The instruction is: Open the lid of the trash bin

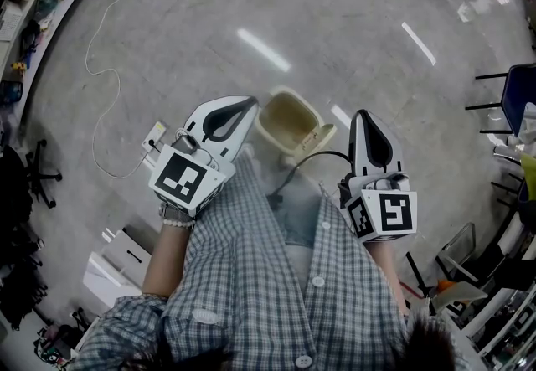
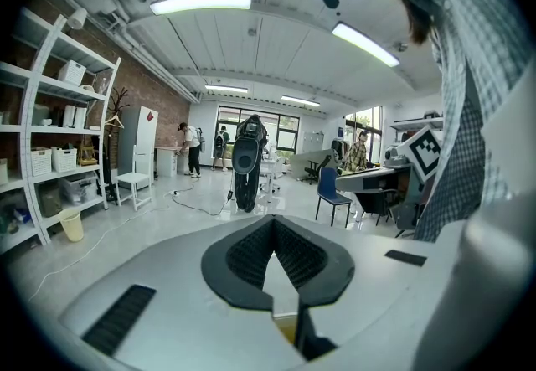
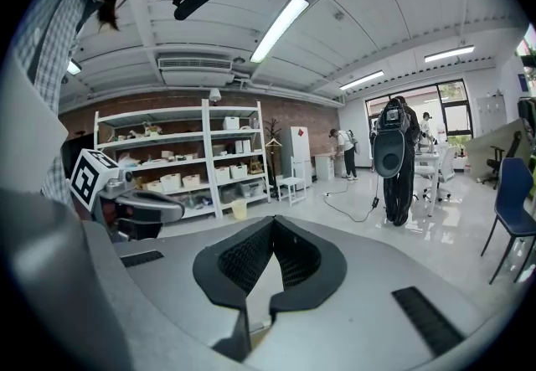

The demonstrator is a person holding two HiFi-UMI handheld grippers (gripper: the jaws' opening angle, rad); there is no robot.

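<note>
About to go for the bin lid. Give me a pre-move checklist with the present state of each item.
1. Trash bin in sight: ok, on the floor ahead, between the two grippers in the head view.
2. Left gripper empty: ok, jaws together on nothing.
3. Right gripper empty: ok, jaws together on nothing.
4. Jaws opened for a grasp: not ok, both are shut.
5. Grippers aimed at the bin: not ok, both point level across the room.
6. Lid closed: cannot tell; the bin's inside shows, and a flap at its right edge may be the lid.

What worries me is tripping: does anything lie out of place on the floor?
A thin white cable trails loose across the floor to a socket box left of the trash bin. Nothing spilled.
</note>
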